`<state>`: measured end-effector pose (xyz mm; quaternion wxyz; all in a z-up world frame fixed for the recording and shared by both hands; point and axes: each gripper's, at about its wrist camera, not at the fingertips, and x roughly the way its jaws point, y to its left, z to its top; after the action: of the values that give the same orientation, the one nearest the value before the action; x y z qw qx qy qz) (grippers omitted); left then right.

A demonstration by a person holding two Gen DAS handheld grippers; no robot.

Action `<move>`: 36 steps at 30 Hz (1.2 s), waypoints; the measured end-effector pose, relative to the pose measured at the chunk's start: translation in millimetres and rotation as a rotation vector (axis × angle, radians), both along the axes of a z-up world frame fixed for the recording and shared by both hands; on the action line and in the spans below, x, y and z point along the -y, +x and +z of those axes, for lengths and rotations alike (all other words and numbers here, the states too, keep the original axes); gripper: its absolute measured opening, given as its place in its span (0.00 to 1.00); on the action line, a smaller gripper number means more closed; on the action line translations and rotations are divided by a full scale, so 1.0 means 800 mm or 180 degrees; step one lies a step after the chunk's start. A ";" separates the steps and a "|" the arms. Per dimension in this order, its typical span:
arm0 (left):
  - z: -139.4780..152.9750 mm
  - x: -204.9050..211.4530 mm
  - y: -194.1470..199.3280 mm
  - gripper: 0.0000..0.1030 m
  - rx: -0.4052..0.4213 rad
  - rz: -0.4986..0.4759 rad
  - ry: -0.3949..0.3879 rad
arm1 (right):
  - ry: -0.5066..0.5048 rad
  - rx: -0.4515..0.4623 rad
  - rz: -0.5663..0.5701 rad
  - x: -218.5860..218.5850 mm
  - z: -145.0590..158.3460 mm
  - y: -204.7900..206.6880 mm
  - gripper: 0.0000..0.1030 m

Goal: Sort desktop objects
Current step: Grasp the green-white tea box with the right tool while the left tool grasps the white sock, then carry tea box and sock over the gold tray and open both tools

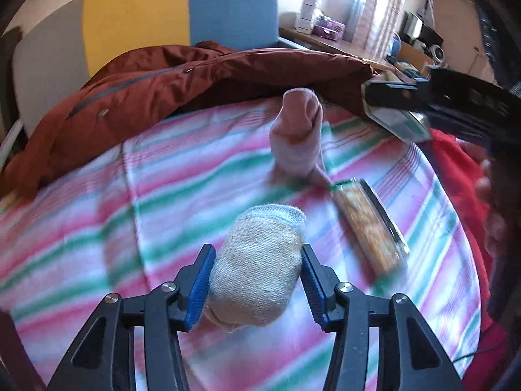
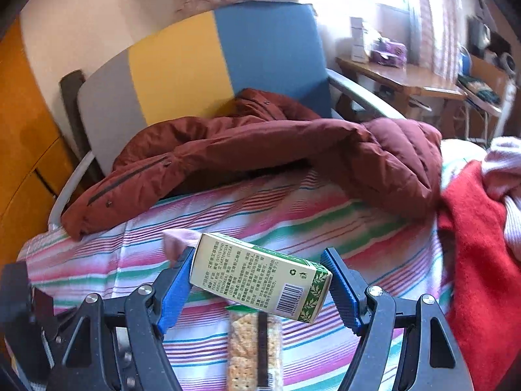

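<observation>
Lying on the striped bedsheet (image 1: 97,244) are two rolled socks, one cracker packet and, above it, one small carton held in the air. One grey-beige sock (image 1: 257,260) is seen between the blue pads of the left gripper (image 1: 259,282); the jaws are pressed against its two sides, so it is clamped. At twelve o'clock from it, further up the sheet, one pink sock (image 1: 298,137) is stood on end, apart from the first. At two o'clock from the grey sock the cracker packet (image 1: 368,221) is laid flat, its upper end just beside the foot of the pink sock.

One green-and-cream carton (image 2: 260,282) is gripped end to end by the right gripper (image 2: 259,288), tilted so that its right end hangs lower; the jaws are closed on it. The same carton is seen in the left view at two o'clock, well above the sheet.

Beyond the sheet, one rust-red padded jacket (image 2: 260,143) is draped across at twelve o'clock, against a chair back (image 2: 182,62) in grey, yellow and blue. One red cloth (image 2: 478,244) is bunched at three o'clock.
</observation>
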<state>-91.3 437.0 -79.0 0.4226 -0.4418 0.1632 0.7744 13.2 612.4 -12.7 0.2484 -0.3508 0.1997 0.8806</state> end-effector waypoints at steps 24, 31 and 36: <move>0.075 0.213 0.052 0.51 -0.0418 0.0909 0.0190 | -0.0086 0.0208 0.1371 0.149 -0.036 -0.055 0.74; 0.085 0.263 0.052 0.51 -0.0455 0.1127 0.0199 | -0.0119 0.0326 0.1504 0.186 -0.038 -0.057 0.74; 0.090 0.292 0.056 0.51 -0.0478 0.1245 0.0226 | -0.0060 0.0412 0.1624 0.216 -0.030 -0.060 0.74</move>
<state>-46.4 203.2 -6.8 0.2662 -0.3908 0.0779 0.8777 -34.8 439.3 -36.6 0.0273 -0.4477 0.0966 0.8885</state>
